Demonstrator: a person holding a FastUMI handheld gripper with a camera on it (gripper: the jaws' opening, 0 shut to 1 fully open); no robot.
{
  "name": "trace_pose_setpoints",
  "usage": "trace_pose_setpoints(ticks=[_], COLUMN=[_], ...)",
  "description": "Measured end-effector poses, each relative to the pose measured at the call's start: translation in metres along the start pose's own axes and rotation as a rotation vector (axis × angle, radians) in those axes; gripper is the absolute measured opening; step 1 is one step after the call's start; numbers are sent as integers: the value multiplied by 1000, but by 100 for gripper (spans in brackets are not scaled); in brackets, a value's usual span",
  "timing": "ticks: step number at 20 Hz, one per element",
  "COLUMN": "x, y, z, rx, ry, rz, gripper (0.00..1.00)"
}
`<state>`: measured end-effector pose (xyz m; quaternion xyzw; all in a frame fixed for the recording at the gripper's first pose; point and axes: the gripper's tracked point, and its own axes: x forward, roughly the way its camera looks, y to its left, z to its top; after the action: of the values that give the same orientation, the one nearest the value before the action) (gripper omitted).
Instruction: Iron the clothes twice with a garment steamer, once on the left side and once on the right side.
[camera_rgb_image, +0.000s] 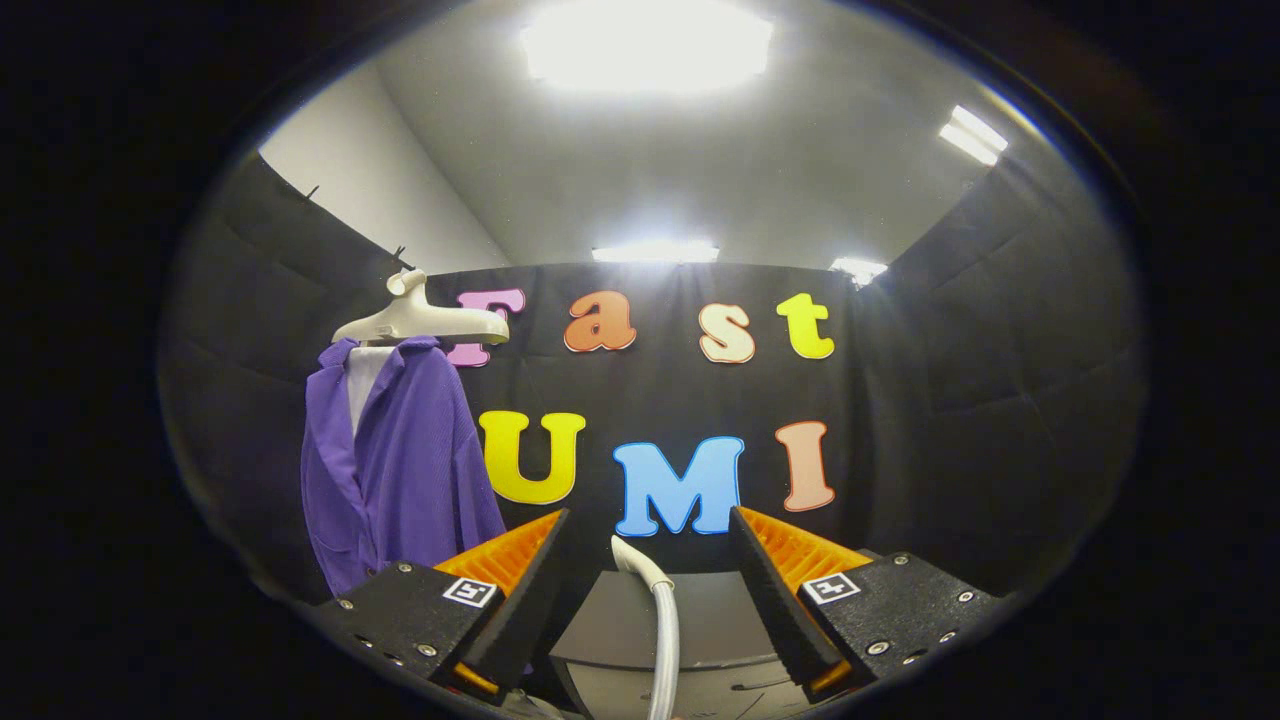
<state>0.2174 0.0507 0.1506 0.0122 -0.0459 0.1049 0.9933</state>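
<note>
Between the two fingers of the gripper (648, 590), whose jaws stand spread apart and grasp nothing, rises a pale corrugated hose (662, 625) ending in a curved white neck, judged to belong to the garment steamer; its head cannot be made out. Neither finger touches the hose. Beyond the fingers and off to their left, a purple shirt (400, 460) hangs open-fronted on a white hanger (425, 318) against the booth's black cloth wall. The fabric looks light and limp, likely to sway under the steamer, so steady passes down each front panel seem advisable. The hose appears flexible; a hold on the rigid neck or handle should serve better. Square fiducial markers sit on the gripper body; no brand is legible.
</note>
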Motion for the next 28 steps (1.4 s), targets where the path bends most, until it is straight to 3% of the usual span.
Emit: trace_pose_setpoints(ticks=[11,16,28], x=[147,202,261], y=[-18,-27,-23], z=[-56,-87,-198], rx=[109,150,315], ry=[172,245,597], rz=[162,175,217], gripper=[94,94,94])
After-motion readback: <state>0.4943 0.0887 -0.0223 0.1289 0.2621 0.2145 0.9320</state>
